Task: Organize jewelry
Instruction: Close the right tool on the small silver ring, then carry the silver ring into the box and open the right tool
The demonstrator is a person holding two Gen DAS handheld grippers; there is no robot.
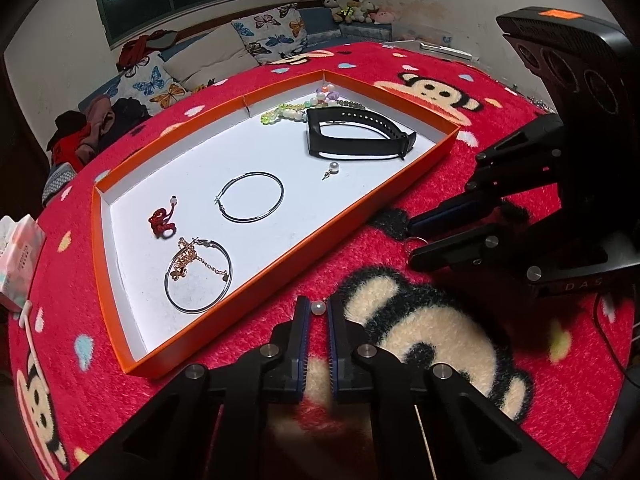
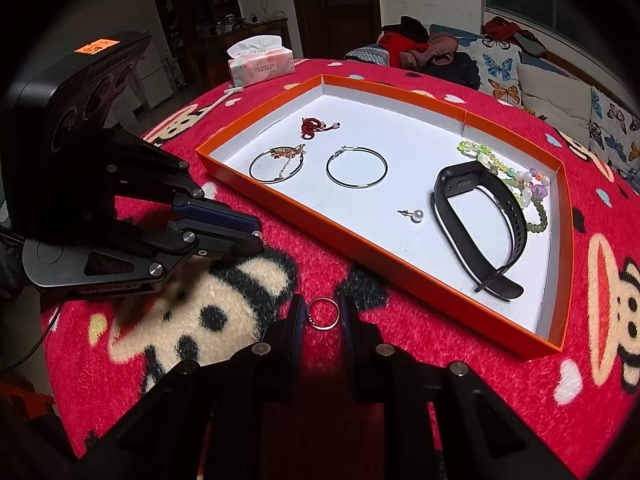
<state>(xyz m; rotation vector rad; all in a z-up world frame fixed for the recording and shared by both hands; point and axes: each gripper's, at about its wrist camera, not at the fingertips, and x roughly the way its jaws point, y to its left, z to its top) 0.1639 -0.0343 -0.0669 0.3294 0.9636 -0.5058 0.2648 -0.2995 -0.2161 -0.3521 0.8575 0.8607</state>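
The post of the white pearl stud (image 1: 318, 307) lies hidden behind a pad of the left tool (image 1: 318, 314). The pale tissue pack (image 1: 18, 258) is cut by the frame's left edge. The gold chain's (image 2: 286, 153) links are too small to resolve.

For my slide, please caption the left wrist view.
Left gripper pinches a pearl earring beside the orange tray.

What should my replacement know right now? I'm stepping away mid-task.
Left gripper: shut on a pearl earring, just outside the orange tray.
Right gripper: shut on a silver ring, also over the red cloth.
Done, in the tray: two hoop earrings, red knot charm, gold chain, matching pearl earring, black wristband, beaded bracelet.
Left: place the pearl earring and ring in the tray.
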